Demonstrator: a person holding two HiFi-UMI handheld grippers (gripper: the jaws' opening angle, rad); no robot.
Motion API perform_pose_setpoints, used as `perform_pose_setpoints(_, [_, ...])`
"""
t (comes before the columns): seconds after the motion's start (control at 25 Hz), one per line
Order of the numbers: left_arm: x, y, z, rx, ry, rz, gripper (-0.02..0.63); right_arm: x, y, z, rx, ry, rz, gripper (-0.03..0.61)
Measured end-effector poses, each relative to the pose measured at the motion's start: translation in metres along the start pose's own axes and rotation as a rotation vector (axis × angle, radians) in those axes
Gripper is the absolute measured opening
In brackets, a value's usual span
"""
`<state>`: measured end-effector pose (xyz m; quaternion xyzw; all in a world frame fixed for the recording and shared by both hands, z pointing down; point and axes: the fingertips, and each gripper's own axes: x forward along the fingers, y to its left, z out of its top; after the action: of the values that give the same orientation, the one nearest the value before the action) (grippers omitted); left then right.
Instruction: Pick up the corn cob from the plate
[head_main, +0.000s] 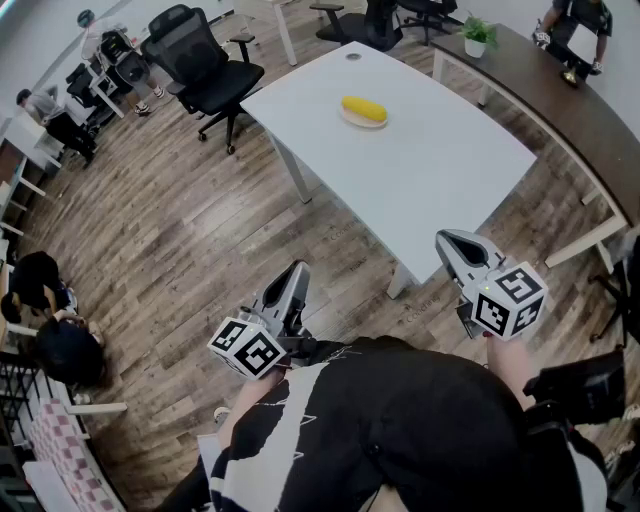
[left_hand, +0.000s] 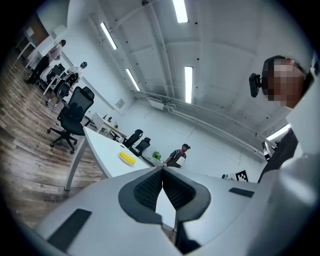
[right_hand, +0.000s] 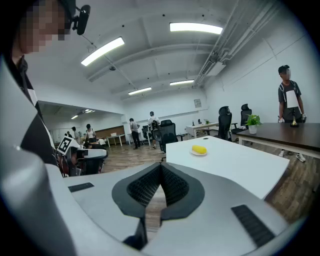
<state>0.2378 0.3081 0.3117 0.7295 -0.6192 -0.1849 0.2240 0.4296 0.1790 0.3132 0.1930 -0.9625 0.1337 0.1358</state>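
Note:
A yellow corn cob (head_main: 364, 108) lies on a small white plate (head_main: 350, 119) near the middle of a white table (head_main: 430, 180). Both grippers are held close to my body, well short of the table. My left gripper (head_main: 297, 270) hangs over the wood floor with its jaws together and nothing between them. My right gripper (head_main: 447, 240) is beside the table's near corner, also shut and empty. The corn cob (left_hand: 127, 158) shows far off in the left gripper view, and the corn cob (right_hand: 199, 149) sits ahead on the table in the right gripper view.
A black office chair (head_main: 200, 70) stands left of the table. A dark curved desk (head_main: 580, 110) with a potted plant (head_main: 478, 36) runs along the right, where a person (head_main: 578, 30) stands. More people and desks are at the far left. Wood floor lies between me and the table.

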Motion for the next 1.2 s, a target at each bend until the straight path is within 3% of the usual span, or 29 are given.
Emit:
perform_pose_setpoints(0.32, [-0.011, 0.010, 0.006, 0.004, -0.002, 0.028, 0.014, 0.013, 0.007, -0.002, -0.006, 0.020, 0.014, 0.015])
perform_pose_setpoints(0.48, [-0.007, 0.021, 0.017, 0.012, -0.026, 0.004, 0.014, 0.029, 0.005, -0.001, 0.004, 0.023, 0.012, 0.015])
perform_pose_setpoints(0.76, [0.016, 0.062, 0.039, 0.001, -0.062, -0.006, 0.014, 0.063, -0.010, 0.006, 0.036, 0.022, -0.031, 0.015])
perform_pose_setpoints(1.2, [0.096, 0.135, 0.111, 0.003, 0.004, -0.176, 0.015, 0.144, -0.038, 0.053, 0.081, -0.016, -0.188, 0.015])
